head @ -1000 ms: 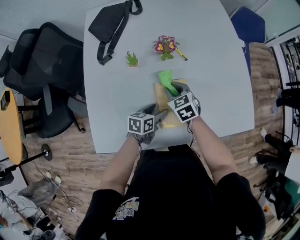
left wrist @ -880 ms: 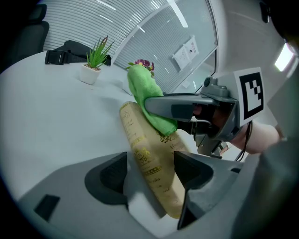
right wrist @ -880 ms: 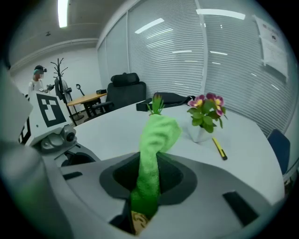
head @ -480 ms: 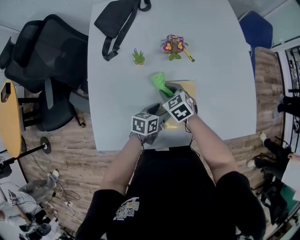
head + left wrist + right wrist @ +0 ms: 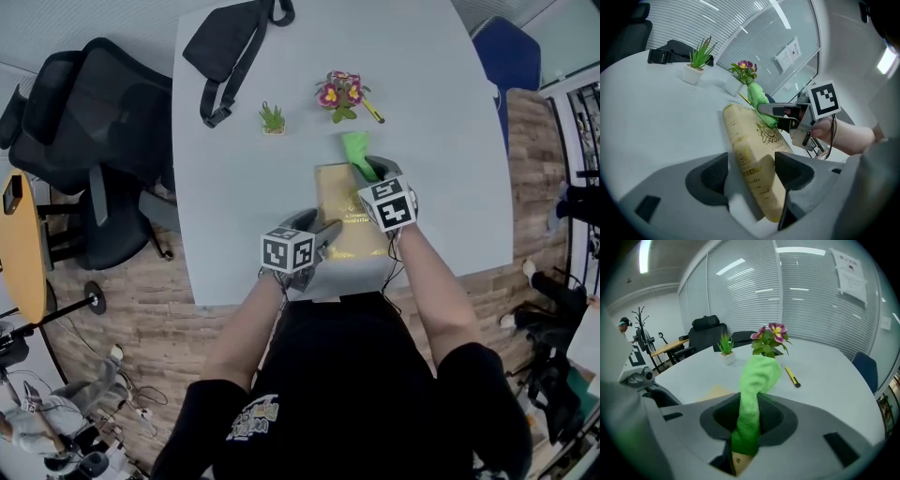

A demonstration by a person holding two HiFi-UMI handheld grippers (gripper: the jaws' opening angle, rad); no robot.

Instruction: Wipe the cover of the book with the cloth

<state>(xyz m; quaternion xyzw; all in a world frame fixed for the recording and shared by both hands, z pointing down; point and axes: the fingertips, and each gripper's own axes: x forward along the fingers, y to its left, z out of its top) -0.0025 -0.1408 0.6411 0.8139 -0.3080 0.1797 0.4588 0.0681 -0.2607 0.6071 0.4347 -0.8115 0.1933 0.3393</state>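
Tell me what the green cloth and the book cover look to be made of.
Cloth: probably soft microfibre or terry. It is matte with a fuzzy nap, and its free end flops limply.
Book cover: smooth tan board, maybe leather-look, with a slight sheen and shiny gold stamped lettering. Real leather or coated paper, I can't tell.

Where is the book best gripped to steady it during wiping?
At the spine's near end, coming from the near side: the book lies flat, spine leftward, and the right tongs hold the green cloth at its far end.
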